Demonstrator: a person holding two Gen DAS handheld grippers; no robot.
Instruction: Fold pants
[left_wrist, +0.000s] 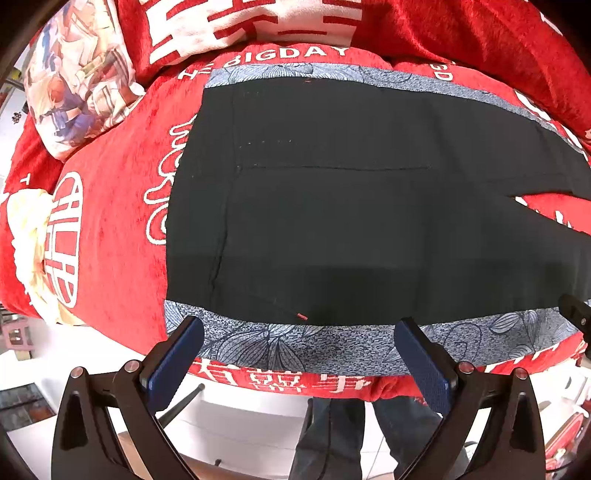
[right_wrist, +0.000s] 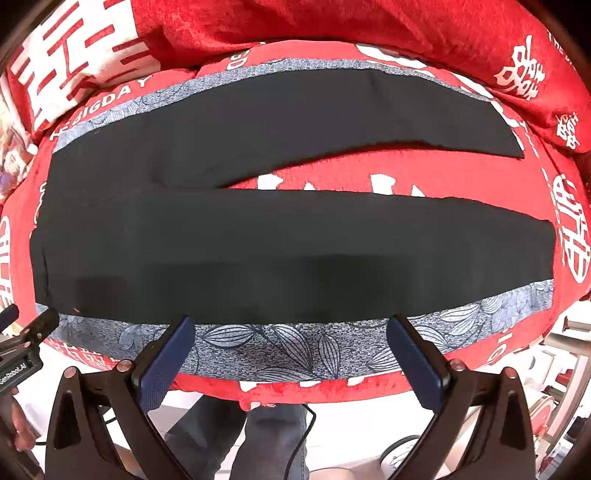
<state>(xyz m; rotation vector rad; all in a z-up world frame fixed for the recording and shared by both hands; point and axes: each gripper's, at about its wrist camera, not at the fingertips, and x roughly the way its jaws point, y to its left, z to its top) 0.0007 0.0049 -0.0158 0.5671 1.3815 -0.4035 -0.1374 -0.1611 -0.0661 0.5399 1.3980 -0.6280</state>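
Observation:
Black pants (left_wrist: 351, 221) with grey leaf-print side stripes (left_wrist: 295, 347) lie flat on a red blanket. The waistband end is at the left in the left wrist view. In the right wrist view the pants (right_wrist: 258, 240) show both legs spread apart, pointing right. My left gripper (left_wrist: 299, 336) is open and empty, hovering over the near stripe by the waist. My right gripper (right_wrist: 291, 332) is open and empty over the near leg's stripe (right_wrist: 295, 350). The left gripper's tip (right_wrist: 40, 325) shows at the left of the right wrist view.
The red blanket (left_wrist: 118, 229) with white lettering covers the surface. A printed cushion (left_wrist: 77, 81) lies at the back left, a red pillow (right_wrist: 517, 74) at the back right. The person's legs (left_wrist: 332, 435) stand at the near edge over white floor.

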